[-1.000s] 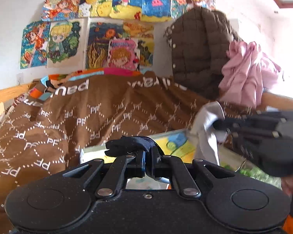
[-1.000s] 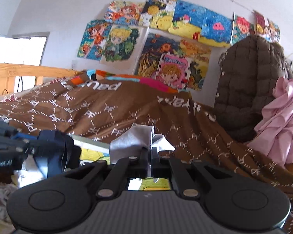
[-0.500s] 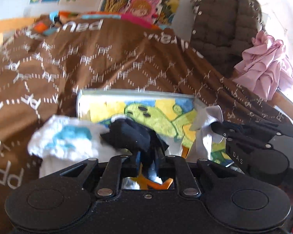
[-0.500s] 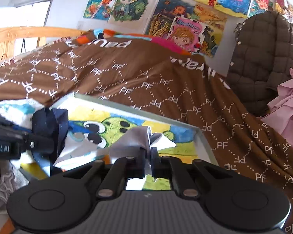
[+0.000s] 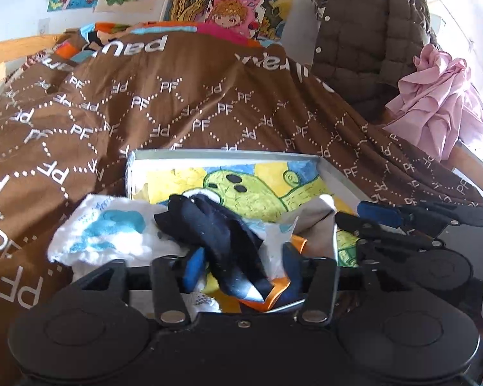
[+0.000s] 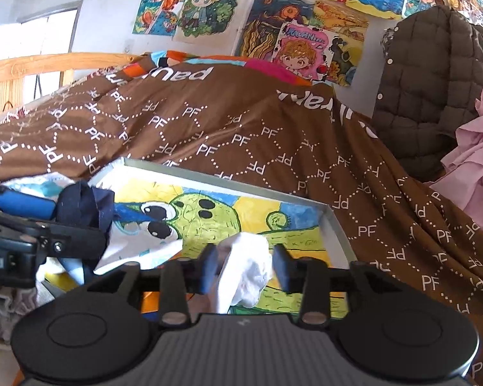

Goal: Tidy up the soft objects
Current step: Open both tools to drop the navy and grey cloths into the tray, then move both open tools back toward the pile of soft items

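Daylight fills both views. In the right wrist view a window [image 6: 45, 35] to the left of the brown bedspread [image 6: 241, 128] is blown out to plain white, and the wooden bed rail [image 6: 48, 64] in front of it glows. In the left wrist view glare washes out the wall [image 5: 467, 16] above the pink garment [image 5: 441, 115] to the right of the bedspread [image 5: 177, 103]. Shadows are soft; the dark sock [image 5: 222, 241] in front of the bedspread loses detail in its folds. Fisheye distortion bends the posters [image 6: 306, 32] above it, and the corners go black. Focus is fairly sharp, slightly soft at the edges.
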`<state>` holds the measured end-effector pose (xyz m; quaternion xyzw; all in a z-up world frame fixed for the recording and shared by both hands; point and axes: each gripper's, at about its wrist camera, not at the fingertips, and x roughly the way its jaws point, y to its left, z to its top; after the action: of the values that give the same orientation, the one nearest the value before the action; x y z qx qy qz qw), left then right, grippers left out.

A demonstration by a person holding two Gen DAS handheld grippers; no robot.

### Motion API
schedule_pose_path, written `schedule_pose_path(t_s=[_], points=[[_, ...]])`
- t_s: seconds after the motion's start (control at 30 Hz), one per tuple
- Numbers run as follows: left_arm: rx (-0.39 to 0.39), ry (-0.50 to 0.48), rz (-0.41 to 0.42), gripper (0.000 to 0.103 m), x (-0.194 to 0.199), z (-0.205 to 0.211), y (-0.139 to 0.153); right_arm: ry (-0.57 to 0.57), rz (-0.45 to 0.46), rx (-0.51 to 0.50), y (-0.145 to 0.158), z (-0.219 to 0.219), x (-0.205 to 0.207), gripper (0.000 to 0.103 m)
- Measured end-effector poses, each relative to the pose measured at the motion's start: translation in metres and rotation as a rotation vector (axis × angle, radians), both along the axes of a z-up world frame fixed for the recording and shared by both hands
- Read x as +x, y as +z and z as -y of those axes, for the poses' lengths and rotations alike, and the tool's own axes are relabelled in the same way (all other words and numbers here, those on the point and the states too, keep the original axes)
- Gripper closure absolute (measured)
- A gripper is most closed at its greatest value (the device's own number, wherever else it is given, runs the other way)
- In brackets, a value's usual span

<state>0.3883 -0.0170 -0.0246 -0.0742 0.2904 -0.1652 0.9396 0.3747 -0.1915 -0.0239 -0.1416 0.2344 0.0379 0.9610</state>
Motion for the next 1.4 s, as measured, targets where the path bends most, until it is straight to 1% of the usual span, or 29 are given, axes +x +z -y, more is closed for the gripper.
schedule_pose_path(t_s=[0.03, 0.1, 0.13, 0.17, 0.2, 0.23, 0.3, 0.33, 0.4, 0.43, 0.5, 0.57, 0.67, 0.83, 0.93, 1.07, 1.17, 1.4], points=[[0.004, 0.004, 0.011, 0.031, -0.002, 0.001, 0.003, -0.002, 0.005, 0.006, 0.003, 0.002, -0.002, 0.052], [0.018, 0.018, 0.036, 0.027, -0.008, 0.001, 0.010, -0.010, 0.015, 0.024, 0.011, 0.005, -0.007, 0.044], [0.022, 0.024, 0.043, 0.026, -0.010, 0.000, 0.014, -0.014, 0.021, 0.037, 0.015, 0.008, -0.010, 0.042], [0.023, 0.031, 0.048, 0.025, -0.012, 0.000, 0.017, -0.018, 0.026, 0.049, 0.019, 0.010, -0.013, 0.038], [0.019, 0.041, 0.054, 0.021, -0.015, -0.002, 0.021, -0.021, 0.034, 0.062, 0.024, 0.013, -0.016, 0.033], [0.014, 0.053, 0.062, 0.016, -0.019, -0.004, 0.025, -0.023, 0.042, 0.074, 0.028, 0.015, -0.021, 0.031], [0.007, 0.077, 0.084, 0.010, -0.027, -0.007, 0.034, -0.026, 0.057, 0.096, 0.038, 0.020, -0.029, 0.021], [0.007, 0.088, 0.098, 0.007, -0.032, -0.008, 0.039, -0.031, 0.067, 0.106, 0.043, 0.022, -0.034, 0.017], [0.015, 0.108, 0.123, 0.002, -0.042, -0.008, 0.048, -0.028, 0.090, 0.130, 0.053, 0.027, -0.044, 0.010], [0.018, 0.118, 0.133, 0.001, -0.047, -0.009, 0.052, -0.021, 0.099, 0.143, 0.058, 0.029, -0.050, 0.008], [0.020, 0.133, 0.149, 0.001, -0.056, -0.008, 0.059, -0.016, 0.117, 0.169, 0.067, 0.033, -0.059, 0.003], [0.022, 0.151, 0.158, 0.001, -0.066, -0.009, 0.066, -0.015, 0.134, 0.193, 0.076, 0.038, -0.070, 0.000], [0.026, 0.201, 0.172, 0.001, -0.083, -0.010, 0.075, -0.008, 0.156, 0.211, 0.085, 0.043, -0.085, 0.000], [0.043, 0.254, 0.212, 0.001, -0.111, -0.011, 0.086, 0.010, 0.187, 0.245, 0.097, 0.049, -0.115, 0.000], [0.054, 0.275, 0.231, 0.001, -0.129, -0.007, 0.091, 0.020, 0.205, 0.251, 0.100, 0.050, -0.134, 0.000], [0.040, 0.305, 0.229, 0.001, -0.153, -0.002, 0.094, 0.038, 0.224, 0.261, 0.104, 0.053, -0.158, 0.000], [0.047, 0.314, 0.232, 0.001, -0.170, 0.004, 0.097, 0.040, 0.236, 0.264, 0.105, 0.056, -0.177, 0.000], [0.072, 0.336, 0.260, 0.001, -0.206, 0.014, 0.099, 0.041, 0.224, 0.308, 0.103, 0.065, -0.212, 0.000]])
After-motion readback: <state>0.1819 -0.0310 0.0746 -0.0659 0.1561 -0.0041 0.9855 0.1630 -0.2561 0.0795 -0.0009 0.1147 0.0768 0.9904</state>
